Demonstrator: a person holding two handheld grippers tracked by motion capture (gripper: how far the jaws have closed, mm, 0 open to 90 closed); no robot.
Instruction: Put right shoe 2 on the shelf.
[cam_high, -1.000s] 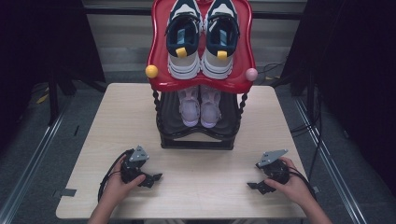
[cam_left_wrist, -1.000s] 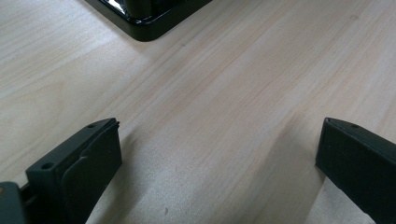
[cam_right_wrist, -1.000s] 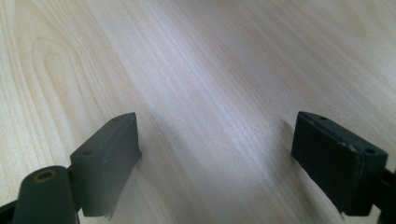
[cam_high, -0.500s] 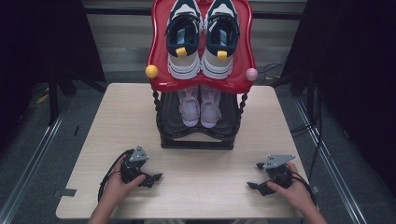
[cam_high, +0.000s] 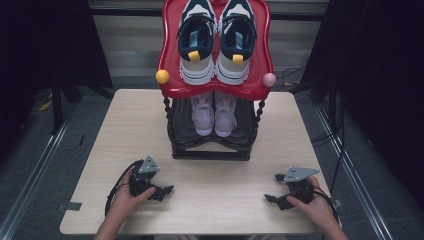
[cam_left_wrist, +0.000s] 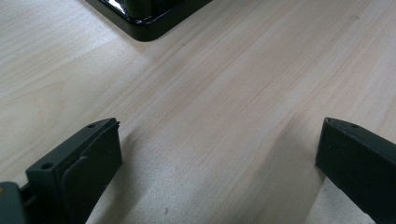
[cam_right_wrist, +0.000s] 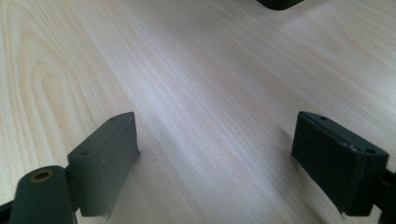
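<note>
While both hands rest low on the pale wooden counter (cam_high: 125, 125), the nearest thing to them is a two-tier shoe rack (cam_high: 210, 150) with a glossy black base, twisted black posts and a red upper tray (cam_high: 167, 55) tipped with a yellow knob (cam_high: 162, 76) and a pink knob (cam_high: 269, 79). A pair of navy, grey and white sneakers (cam_high: 215, 40) sits on the red tray, heels toward the person; a pair of pale pink shoes (cam_high: 215, 112) stands on the lower shelf. The rack stands at the counter's far middle, ahead of and between the grippers, touching neither. The left gripper (cam_high: 167, 190) lies near the front left edge, jaws spread wide over bare wood and holding nothing; the rack's black base corner (cam_left_wrist: 144, 23) shows beyond it. The right gripper (cam_high: 272, 187) lies near the front right, likewise wide open and empty
</note>
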